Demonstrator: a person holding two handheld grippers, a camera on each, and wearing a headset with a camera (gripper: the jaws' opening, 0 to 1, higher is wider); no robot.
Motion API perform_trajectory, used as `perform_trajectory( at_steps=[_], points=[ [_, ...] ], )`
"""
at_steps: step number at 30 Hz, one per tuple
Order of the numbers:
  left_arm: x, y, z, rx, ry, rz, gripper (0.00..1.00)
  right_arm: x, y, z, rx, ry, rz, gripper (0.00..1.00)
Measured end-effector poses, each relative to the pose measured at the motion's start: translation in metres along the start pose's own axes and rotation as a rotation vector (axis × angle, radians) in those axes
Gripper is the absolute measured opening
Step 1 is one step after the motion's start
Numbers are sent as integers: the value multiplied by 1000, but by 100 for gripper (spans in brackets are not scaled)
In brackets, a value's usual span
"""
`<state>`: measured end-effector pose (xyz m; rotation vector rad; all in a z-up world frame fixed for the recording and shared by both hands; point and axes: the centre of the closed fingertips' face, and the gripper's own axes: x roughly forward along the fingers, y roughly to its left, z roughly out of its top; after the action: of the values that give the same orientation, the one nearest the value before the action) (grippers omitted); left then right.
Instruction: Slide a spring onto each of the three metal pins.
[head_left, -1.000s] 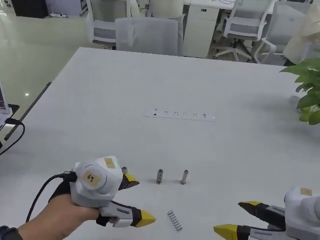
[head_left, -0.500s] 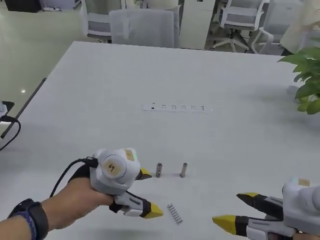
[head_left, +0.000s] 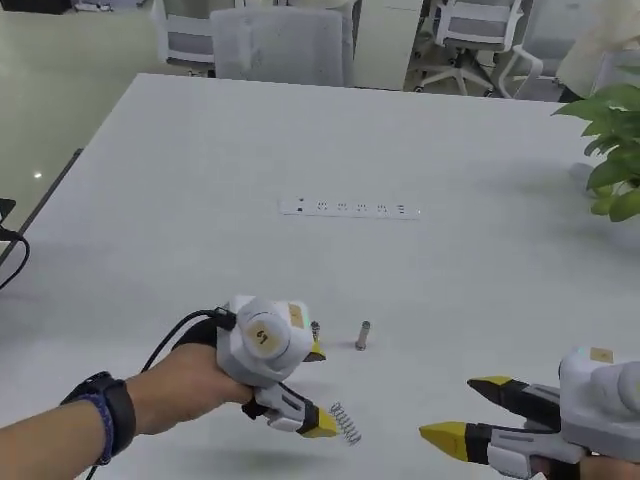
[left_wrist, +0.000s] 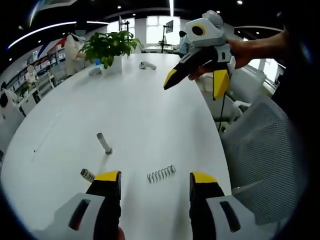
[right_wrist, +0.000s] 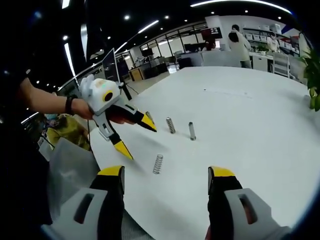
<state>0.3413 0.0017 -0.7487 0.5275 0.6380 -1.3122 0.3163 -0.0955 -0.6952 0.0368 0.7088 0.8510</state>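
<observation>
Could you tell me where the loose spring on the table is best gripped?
Grip the spring across its coils near one end, from above: it lies flat on the table, and the other end must stay free for the bare pin.

We see a white table (head_left: 200, 180) with a flat strip of sockets (head_left: 348, 208) set in its middle. A green plant (head_left: 612, 150) stands near its right edge. A grey chair (head_left: 282, 45) stands at the far edge, and another chair (head_left: 470, 30) stands further behind.
</observation>
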Motion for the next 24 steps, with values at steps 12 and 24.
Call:
perform_trajectory(
  at_steps=[12, 24],
  points=[
    [29, -12, -12, 68, 61, -74, 43, 4, 3, 0, 8, 5, 21, 65],
    [43, -20, -23, 75, 100, -132, 35, -2, 3, -5, 14, 15, 21, 65]
  ],
)
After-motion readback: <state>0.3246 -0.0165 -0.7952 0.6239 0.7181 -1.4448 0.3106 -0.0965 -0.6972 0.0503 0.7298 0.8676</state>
